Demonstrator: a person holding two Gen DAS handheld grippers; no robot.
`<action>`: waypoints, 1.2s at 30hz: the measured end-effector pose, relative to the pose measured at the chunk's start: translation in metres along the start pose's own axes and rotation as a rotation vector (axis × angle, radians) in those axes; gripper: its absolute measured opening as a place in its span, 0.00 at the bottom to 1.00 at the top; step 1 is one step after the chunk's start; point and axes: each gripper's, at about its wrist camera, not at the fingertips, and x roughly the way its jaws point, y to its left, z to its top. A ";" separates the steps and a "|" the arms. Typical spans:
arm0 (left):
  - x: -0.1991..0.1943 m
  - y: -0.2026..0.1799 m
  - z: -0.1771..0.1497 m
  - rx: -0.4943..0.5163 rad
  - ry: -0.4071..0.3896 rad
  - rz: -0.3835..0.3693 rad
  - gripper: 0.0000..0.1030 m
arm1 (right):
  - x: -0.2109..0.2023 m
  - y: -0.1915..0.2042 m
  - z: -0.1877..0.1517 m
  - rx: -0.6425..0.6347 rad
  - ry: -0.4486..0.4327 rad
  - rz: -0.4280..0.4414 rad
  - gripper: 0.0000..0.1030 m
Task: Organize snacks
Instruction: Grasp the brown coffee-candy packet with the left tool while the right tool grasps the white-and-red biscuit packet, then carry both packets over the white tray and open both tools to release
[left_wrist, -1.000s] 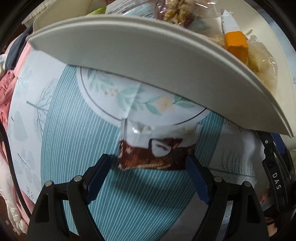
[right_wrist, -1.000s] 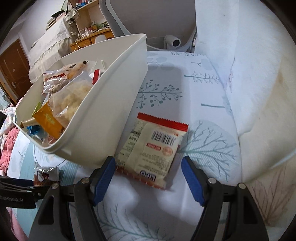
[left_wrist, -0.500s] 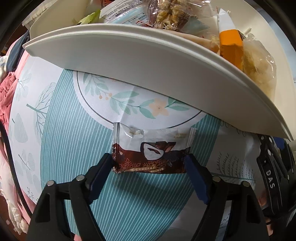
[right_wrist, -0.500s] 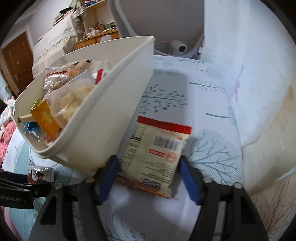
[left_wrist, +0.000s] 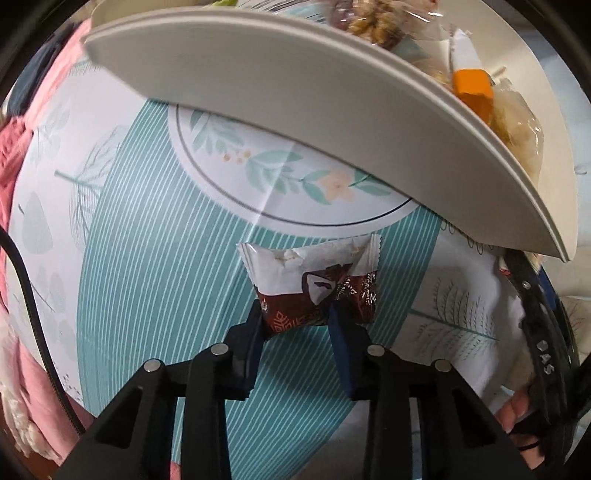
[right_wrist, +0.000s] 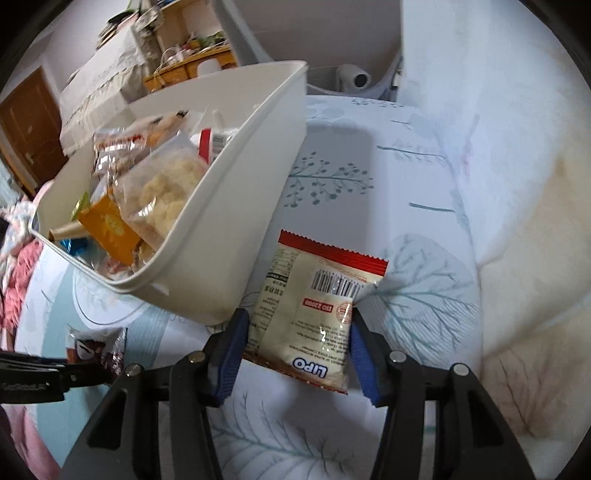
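My left gripper (left_wrist: 295, 314) is shut on a small brown and white snack packet (left_wrist: 314, 280), held just above the patterned bedsheet, below the near rim of the white bin (left_wrist: 295, 92). My right gripper (right_wrist: 297, 332) is shut on a cream and red LIPO snack packet (right_wrist: 314, 295), right of the white bin (right_wrist: 229, 221). The bin holds several snack packs, among them an orange packet (right_wrist: 107, 225) and a clear bag of puffs (right_wrist: 162, 192). The brown packet and left gripper also show at lower left in the right wrist view (right_wrist: 96, 347).
The bin stands on a white and teal leaf-print sheet (left_wrist: 147, 258). Pink clothes (left_wrist: 14, 155) lie at the left. A white pillow or duvet (right_wrist: 517, 166) rises on the right. A chair, a desk and a wooden door stand far behind.
Both grippers closed from wide open onto their packets. The brown packet is now pinched and lifted slightly, and the LIPO packet is squeezed between the right fingers.
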 end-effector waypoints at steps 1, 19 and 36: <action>0.000 0.003 -0.002 -0.013 0.010 -0.008 0.29 | -0.007 -0.003 0.000 0.022 -0.006 0.003 0.51; -0.098 0.052 -0.012 -0.021 -0.106 -0.145 0.15 | -0.097 0.019 0.007 0.010 -0.253 0.086 0.52; -0.193 0.050 0.057 -0.007 -0.381 -0.303 0.23 | -0.077 0.073 0.032 -0.085 -0.285 0.166 0.54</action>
